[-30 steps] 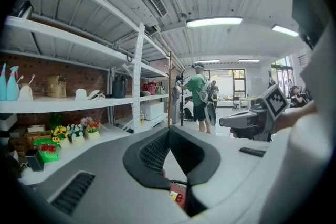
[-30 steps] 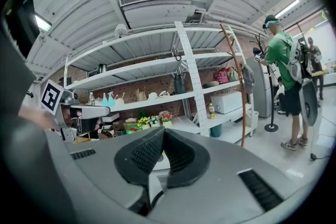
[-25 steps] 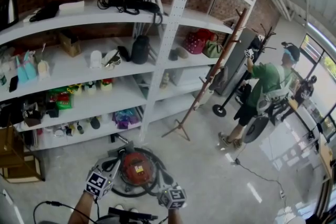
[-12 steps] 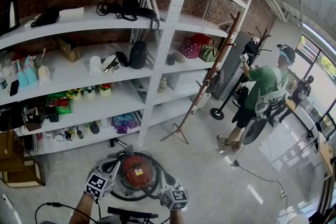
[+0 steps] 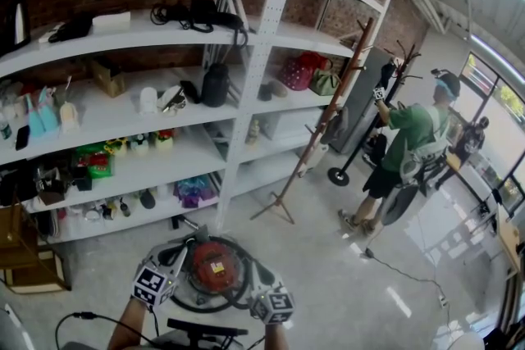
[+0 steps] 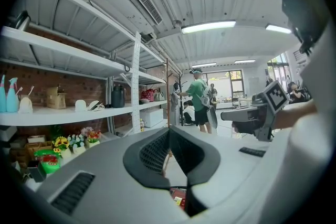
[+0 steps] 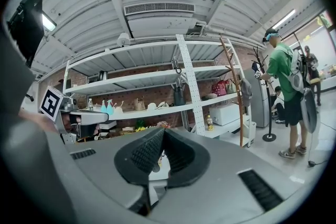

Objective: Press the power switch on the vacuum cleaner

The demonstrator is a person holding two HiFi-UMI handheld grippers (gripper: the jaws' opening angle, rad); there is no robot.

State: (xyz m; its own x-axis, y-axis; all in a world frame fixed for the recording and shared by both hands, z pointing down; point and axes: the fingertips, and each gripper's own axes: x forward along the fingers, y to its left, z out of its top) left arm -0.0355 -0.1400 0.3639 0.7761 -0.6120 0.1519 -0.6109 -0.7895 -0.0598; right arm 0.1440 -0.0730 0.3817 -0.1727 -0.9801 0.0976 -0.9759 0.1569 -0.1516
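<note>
Down on the floor (image 5: 328, 279) sits the vacuum cleaner (image 5: 215, 266), a round red canister ringed by black hose. The left claw (image 6: 168, 129) and right claw (image 7: 164, 131) hover beside it, both clenched and empty.

Vacuum cleaner (image 5: 215, 265): red round canister, yellow label on top, black hose looped around, on floor.

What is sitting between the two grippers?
The red vacuum cleaner sits between the left gripper and the right gripper, slightly ahead of them. The head view shows it.
</note>
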